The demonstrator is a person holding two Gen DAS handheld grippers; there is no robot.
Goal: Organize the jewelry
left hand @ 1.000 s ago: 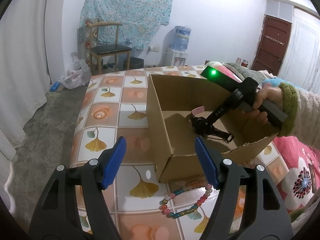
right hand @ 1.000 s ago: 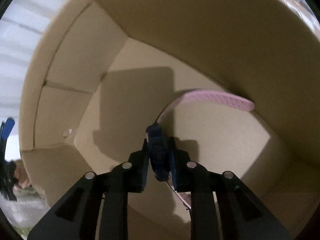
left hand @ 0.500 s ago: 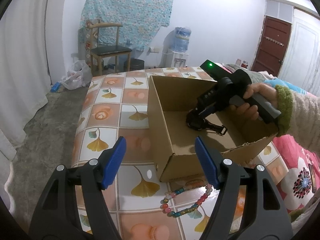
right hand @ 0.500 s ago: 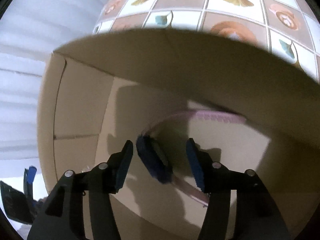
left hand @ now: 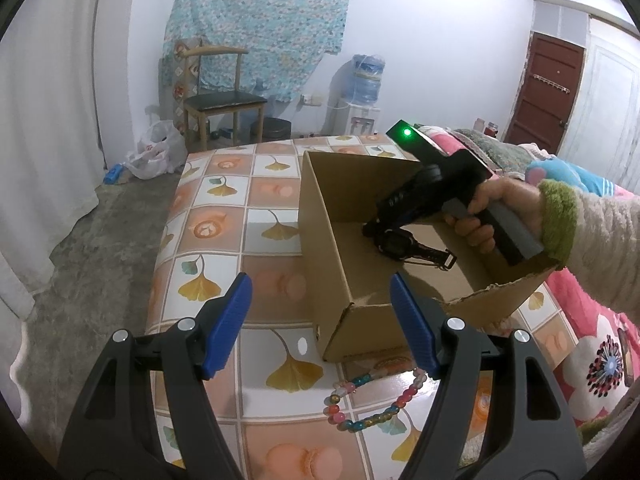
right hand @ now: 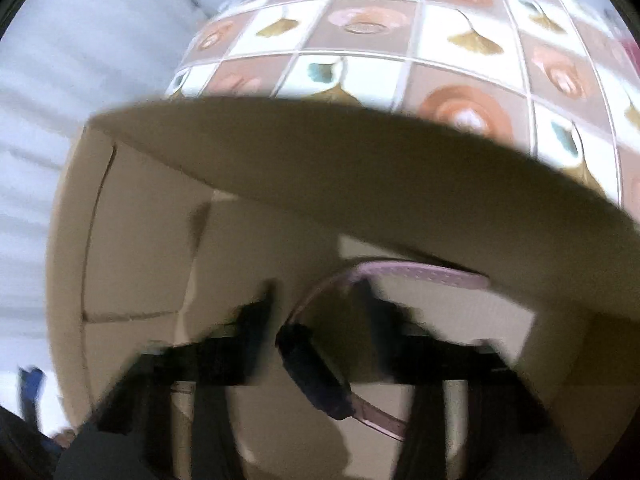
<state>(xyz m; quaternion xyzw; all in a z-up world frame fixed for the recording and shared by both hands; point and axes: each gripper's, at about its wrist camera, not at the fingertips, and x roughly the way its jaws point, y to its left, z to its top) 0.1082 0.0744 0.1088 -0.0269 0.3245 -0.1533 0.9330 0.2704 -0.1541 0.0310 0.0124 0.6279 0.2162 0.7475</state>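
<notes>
- resting on the floor of the cardboard box (left hand: 320,240), a watch (right hand: 312,376) with a dark face and a pink strap lies loose between the parted fingers of the right gripper (right hand: 316,320); nothing is clamped in that claw.
- the right wrist view is blurred, yet the gap between each finger and the watch face reads clearly, and the pink strap curls away toward the far wall of the box.
- from the left wrist view the same right gripper (left hand: 374,232) reaches down over the box's right rim, held by the person's right hand (left hand: 484,216); a dark watch (left hand: 400,246) with a buckled strap lies just beside its tip. whether that is the same watch or a second one cannot be told.
- near the box, on the tiled tabletop (left hand: 224,216), a string of coloured beads (left hand: 372,400) lies in a loop, just outside the box's near corner and not yet stowed.
- the left gripper (left hand: 320,320) hangs above the table's near edge, its blue pads (left hand: 226,324) spread wide and empty, the beads lying a little below and to the right of its opening.
- by the look of it, the step in hand is the drop-off of the watch, with the right claw released over it.
- the next move likely calls for lifting the right gripper clear of the box walls without snagging the strap, then lowering an open claw onto the beads, pinching the strand low against the slick table, and carrying it over the near rim into the box.
</notes>
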